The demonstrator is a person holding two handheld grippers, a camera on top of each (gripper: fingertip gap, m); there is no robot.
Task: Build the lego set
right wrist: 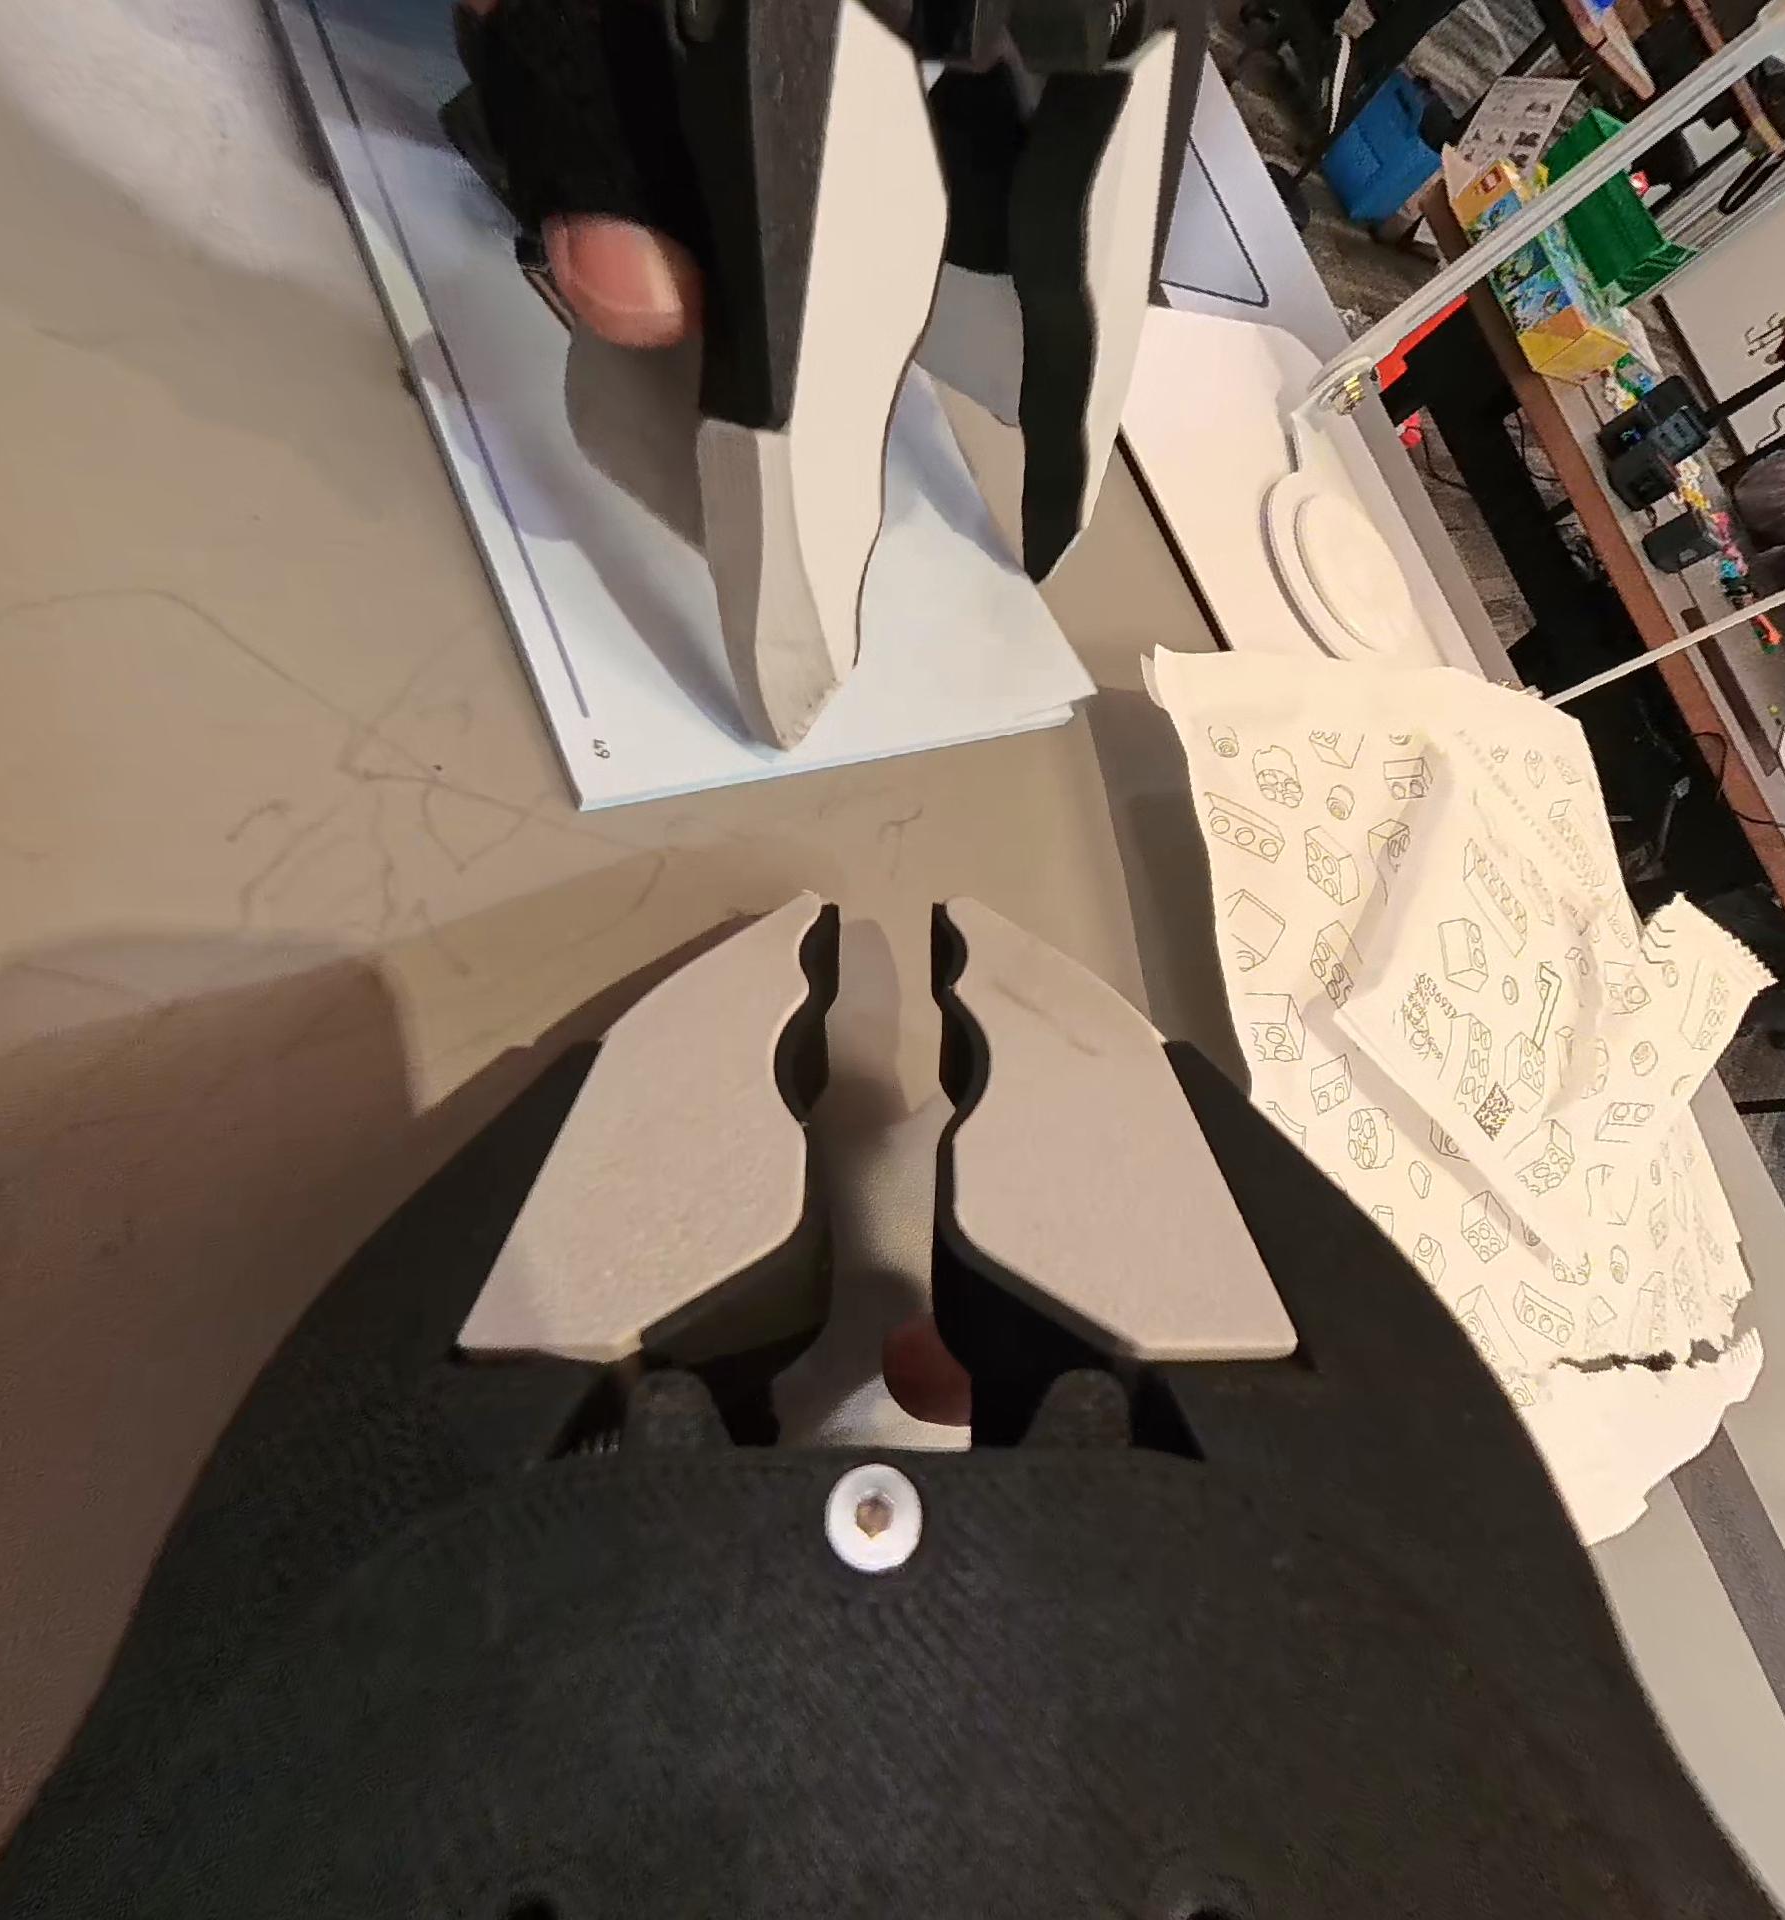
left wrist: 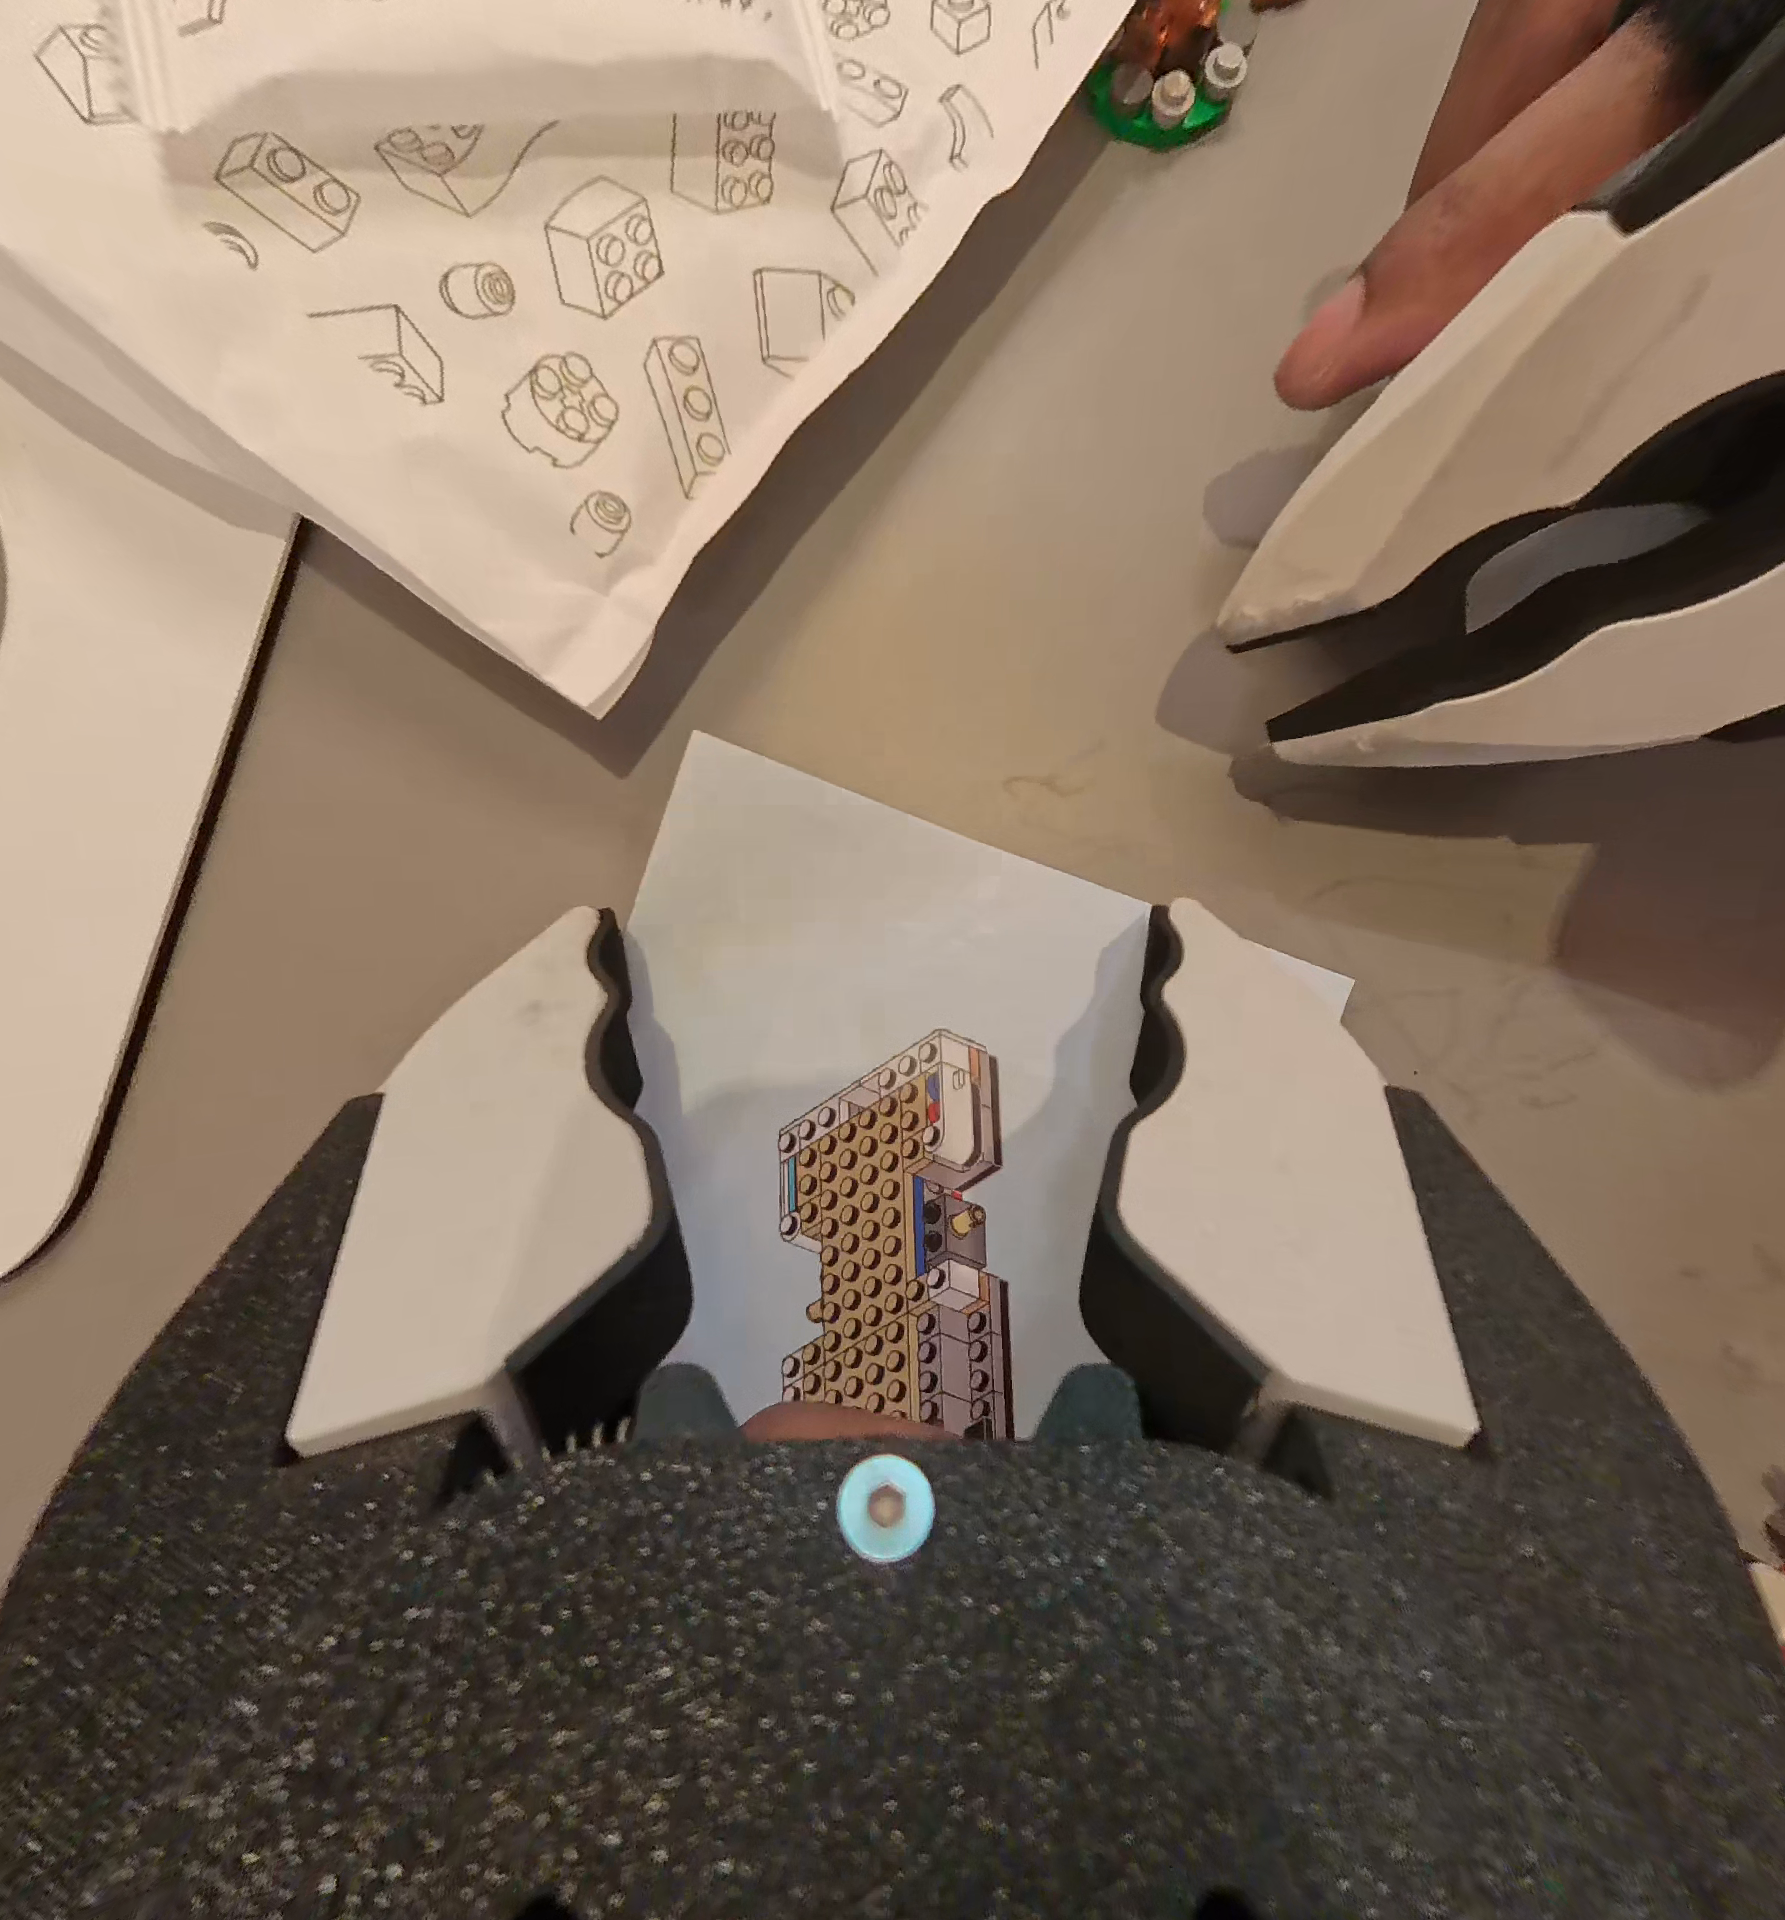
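Note:
My left gripper [left wrist: 883, 925] is open wide above an open white instruction booklet [left wrist: 826, 852] lying on the beige table. The page between its fingers shows a printed picture of a tan and grey brick model [left wrist: 898, 1226]. In the right wrist view the left gripper [right wrist: 919, 644] stands over the booklet [right wrist: 659, 727], with one fingertip [right wrist: 789, 717] down on the page. My right gripper [right wrist: 883, 914] hovers over bare table just short of the booklet's near edge. Its jaws stand a narrow gap apart with nothing between the tips. It also shows in the left wrist view [left wrist: 1252, 681].
Torn white paper bags printed with brick outlines [left wrist: 514, 291] [right wrist: 1439, 1039] lie beside the booklet. A white board [left wrist: 88, 883] carries a round white dish [right wrist: 1345, 561]. A small green round brick assembly [left wrist: 1168, 94] sits farther off. The table edge [right wrist: 1698, 1507] runs along the right.

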